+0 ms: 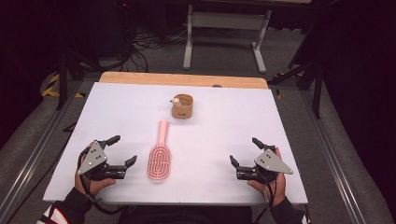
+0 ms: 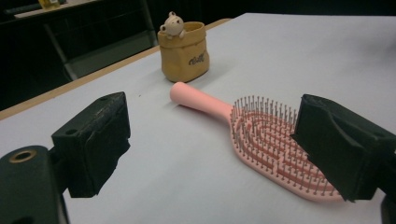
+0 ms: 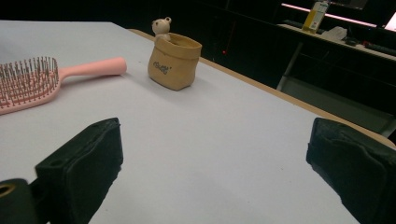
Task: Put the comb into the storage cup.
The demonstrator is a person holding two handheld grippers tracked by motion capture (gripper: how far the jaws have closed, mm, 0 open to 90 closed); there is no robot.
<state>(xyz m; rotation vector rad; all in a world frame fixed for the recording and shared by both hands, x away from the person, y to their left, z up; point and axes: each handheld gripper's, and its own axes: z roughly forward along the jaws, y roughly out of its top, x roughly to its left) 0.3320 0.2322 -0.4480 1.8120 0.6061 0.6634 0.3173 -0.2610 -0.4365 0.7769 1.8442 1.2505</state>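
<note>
Down at the near edge of the table (image 1: 121, 100), the left gripper (image 1: 122, 150) rests with its jaws spread wide and nothing between them, pointing toward the middle of the white top. The right gripper (image 1: 243, 150) sits at the opposite near corner, its jaws likewise apart and empty, angled inward. Each is held by a hand coming in from the bottom of the high view. Between the two, somewhat closer to the left gripper, lies the pink hairbrush (image 1: 159, 156), bristles up, its head toward the person and its handle pointing away toward the far side. In the left gripper view the hairbrush (image 2: 261, 135) lies just beyond the jaws, its head partly hidden behind one of them, but not touched. Past the tip of the handle, apart from it, stands a small tan pouch (image 1: 182, 106) with a little bear figure (image 1: 176, 100) peeking over its rim. Beyond the white top runs a wooden edge (image 1: 182, 79), then a dark floor with cables.
</note>
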